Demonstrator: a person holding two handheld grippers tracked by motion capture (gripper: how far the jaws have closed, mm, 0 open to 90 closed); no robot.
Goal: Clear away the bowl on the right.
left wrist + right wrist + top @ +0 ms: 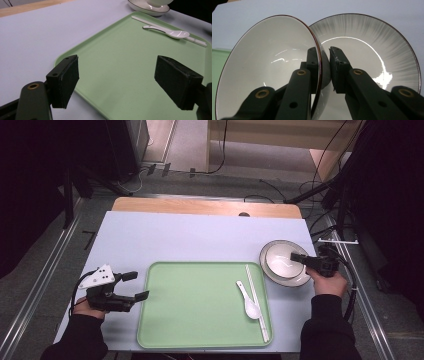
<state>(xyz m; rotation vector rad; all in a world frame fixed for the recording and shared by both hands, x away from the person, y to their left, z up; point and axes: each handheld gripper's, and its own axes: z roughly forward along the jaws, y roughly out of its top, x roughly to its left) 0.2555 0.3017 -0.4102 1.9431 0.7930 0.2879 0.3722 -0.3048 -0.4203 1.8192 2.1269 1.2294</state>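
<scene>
A: Two pairs of tongs are seen at the worktop [150, 232]. The right tongs [325, 67] are clenched on the wall of a white bowl [267, 65], one pad inside the rim and one outside.

B: And how is the bowl carried?

A: It is tipped on its side in the right gripper view, its dark rim pinched between the pads. Behind it a plate [372, 42] with a grey-streaked border is seen, and the bowl's edge lies across the plate's left part.

B: Where is that placed on the worktop?

A: In the high view the bowl [282, 259] is found over the plate [295, 279] at the right side, just beside the right edge of a green tray [200, 305]. The right tongs [300, 260] are reached in from the right by a hand in a dark sleeve.

B: What about the left tongs?

A: The left tongs [135, 286] are released, the jaws spread wide with nothing between them. They are held low at the tray's left edge and aimed across it.

B: Is anything laid on the tray?

A: A white spoon [248, 301] and a pair of white chopsticks [257, 302] are laid along its right part, touching or nearly so. From the left gripper view the spoon [170, 32] is seen at the far end of the tray [120, 72].
</scene>
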